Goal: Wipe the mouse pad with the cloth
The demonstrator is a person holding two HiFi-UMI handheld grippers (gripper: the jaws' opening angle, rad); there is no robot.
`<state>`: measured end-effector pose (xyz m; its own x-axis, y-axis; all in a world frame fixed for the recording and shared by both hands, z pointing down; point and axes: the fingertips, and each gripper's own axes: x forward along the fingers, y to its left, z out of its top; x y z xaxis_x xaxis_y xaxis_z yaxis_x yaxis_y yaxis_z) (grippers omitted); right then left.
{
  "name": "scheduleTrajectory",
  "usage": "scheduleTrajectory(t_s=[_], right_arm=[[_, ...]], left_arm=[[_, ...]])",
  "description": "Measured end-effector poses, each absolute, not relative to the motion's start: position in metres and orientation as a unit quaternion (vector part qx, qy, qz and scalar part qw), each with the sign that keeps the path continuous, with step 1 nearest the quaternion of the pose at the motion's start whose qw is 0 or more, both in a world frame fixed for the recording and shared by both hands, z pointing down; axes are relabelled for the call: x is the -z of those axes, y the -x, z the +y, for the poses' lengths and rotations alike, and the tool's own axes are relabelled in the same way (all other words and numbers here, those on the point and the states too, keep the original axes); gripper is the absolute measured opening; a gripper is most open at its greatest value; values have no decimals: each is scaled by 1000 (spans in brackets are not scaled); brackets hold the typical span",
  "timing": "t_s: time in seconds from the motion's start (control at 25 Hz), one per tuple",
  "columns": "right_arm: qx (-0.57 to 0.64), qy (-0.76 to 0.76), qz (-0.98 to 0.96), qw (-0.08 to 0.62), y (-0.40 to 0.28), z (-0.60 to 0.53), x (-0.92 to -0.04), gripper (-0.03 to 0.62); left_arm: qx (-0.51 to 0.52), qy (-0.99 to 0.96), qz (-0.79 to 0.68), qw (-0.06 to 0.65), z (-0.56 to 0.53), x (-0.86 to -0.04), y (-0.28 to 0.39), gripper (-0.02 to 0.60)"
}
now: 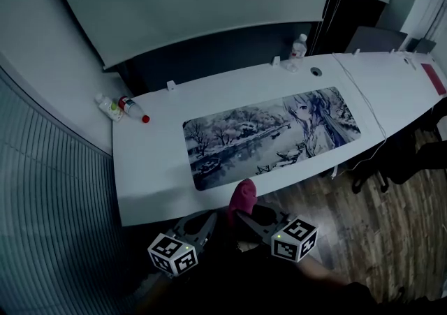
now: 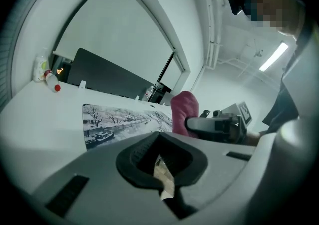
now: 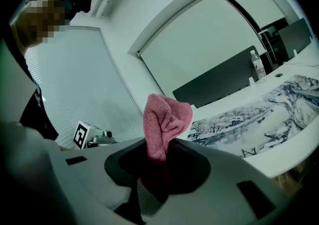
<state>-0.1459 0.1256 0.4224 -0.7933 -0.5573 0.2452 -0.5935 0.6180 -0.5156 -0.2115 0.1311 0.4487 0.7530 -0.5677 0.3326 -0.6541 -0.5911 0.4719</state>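
**Desk layout.** A white desk (image 1: 150,181) is shown across the middle of the head view. A long illustrated mouse pad (image 1: 272,135) is laid flat at its centre, printed with a winter river scene and a drawn figure. 2 bottles, a red-capped bottle (image 1: 133,109) and a pale bottle (image 1: 107,106) just beside it, are placed at the desk's upper left corner. A clear water bottle (image 1: 298,47) is stood upright at the far edge, at the upper centre of the frame. A white cable (image 1: 370,114) is run across the desk past the pad's right end. Wooden floor (image 1: 370,237) is seen at the lower right.

**Right hand-held gripper.** The right hand-held gripper (image 3: 157,169) is closed on the pink cloth (image 3: 164,119), which is pinched between the jaws and bunched upward above them. In the head view the cloth (image 1: 243,198) is located at the lower centre, at the near edge of the desk, just below the pad's lower edge. Contact between cloth and pad cannot be confirmed.

**Left hand-held gripper.** The left hand-held gripper (image 2: 162,171) is held at the lower left of the head view, beside the right one. Its jaws are drawn together, with only a thin slit left between them, through which floor is visible. Nothing is gripped. In its view the mouse pad (image 2: 119,119) is seen at centre left and the cloth (image 2: 183,112) at centre.
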Motion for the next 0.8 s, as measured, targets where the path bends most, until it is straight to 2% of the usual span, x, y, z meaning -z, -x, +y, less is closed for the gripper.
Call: scheduleTrajectory(t_s=[0.52, 0.8], right_arm=[[-329, -310, -890, 62, 170, 81, -450, 110], [-343, -310, -880, 110, 183, 49, -485, 110]], left_arm=[[-78, -889, -353, 281, 112, -458, 221, 6], [-93, -881, -378, 271, 89, -476, 236, 6]])
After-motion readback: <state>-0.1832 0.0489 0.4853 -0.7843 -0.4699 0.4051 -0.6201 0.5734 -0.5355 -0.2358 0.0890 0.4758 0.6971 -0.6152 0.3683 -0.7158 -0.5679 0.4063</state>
